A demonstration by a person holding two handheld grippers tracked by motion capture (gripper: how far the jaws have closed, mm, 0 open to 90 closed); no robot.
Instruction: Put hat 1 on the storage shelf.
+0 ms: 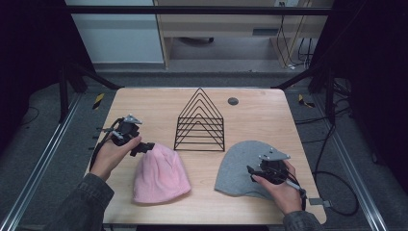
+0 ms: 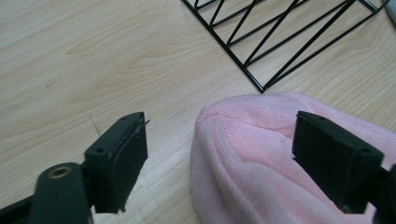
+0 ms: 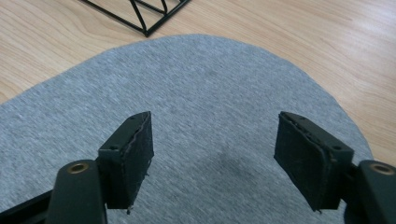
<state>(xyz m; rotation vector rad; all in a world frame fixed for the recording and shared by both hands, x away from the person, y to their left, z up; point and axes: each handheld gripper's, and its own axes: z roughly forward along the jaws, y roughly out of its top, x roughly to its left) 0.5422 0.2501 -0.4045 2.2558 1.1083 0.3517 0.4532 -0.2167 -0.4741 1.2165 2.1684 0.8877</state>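
Left hand-held gripper (image 2: 219,154): jaws wide, straddling the pink beanie (image 1: 159,175) crown at 9 o'clock of the worktop (image 1: 144,103), apparently readying a pinch.
Right hand-held gripper (image 3: 212,158): jaws wide, over the grey beanie (image 1: 238,166) at 4 o'clock.
Wire rack (image 1: 200,122): centred between both.

**Bright table, dark surroundings**

Overhead light is falling evenly on the wooden table (image 1: 260,120), while the sides of the high view are sinking into near-black. Shadows are staying soft and short. The high view is looking slightly soft and grainy. In both gripper views the wood grain and knit are showing crisply, with the nearest black parts blurring slightly. No glare is appearing.
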